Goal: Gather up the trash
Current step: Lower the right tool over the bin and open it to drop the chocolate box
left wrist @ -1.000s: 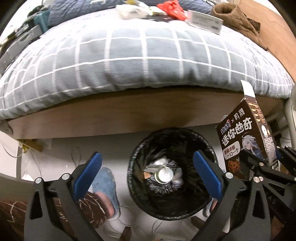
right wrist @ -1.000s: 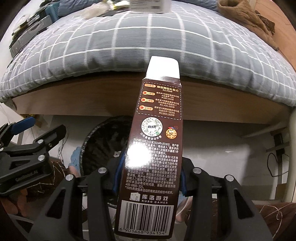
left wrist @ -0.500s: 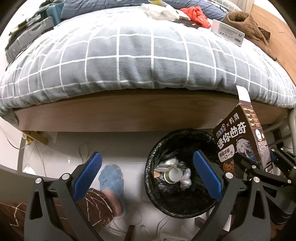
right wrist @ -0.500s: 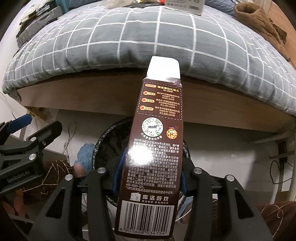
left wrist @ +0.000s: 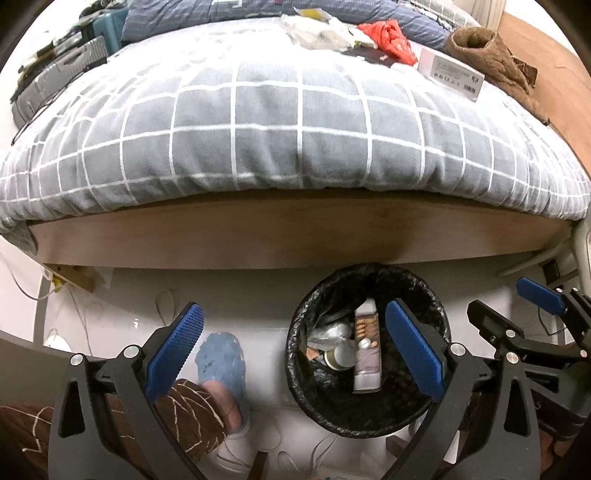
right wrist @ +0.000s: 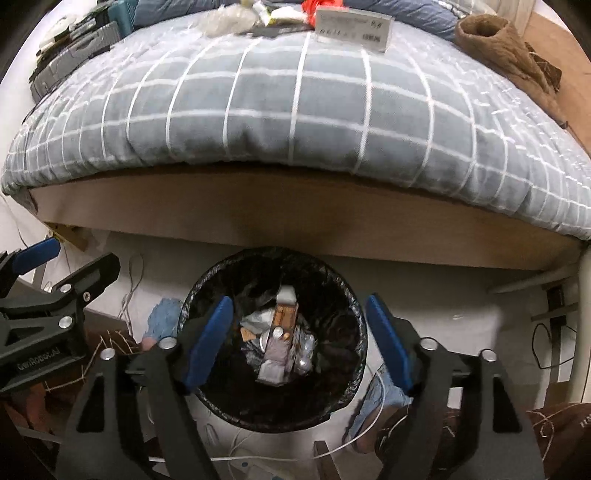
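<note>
While both grippers are hovering beside the bed (left wrist: pixel 295 147), the left gripper (left wrist: pixel 295 354) is gaping wide, holding nothing. Right of it, the carton (left wrist: pixel 366 350) is lying inside the bin (left wrist: pixel 369 417). Farther right, the right gripper (right wrist: pixel 299 347) is spreading wide over that bin, empty too.

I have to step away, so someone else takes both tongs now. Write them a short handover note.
Left tongs: open, empty, beside the bin.
Right tongs: open, empty, above the bin.
Cookie box: in the black-lined trash bin on the floor by the bed, on top of other rubbish.
Left to do: on the quilt, a red wrapper, crumpled clear plastic and a white carton look like trash.
</note>
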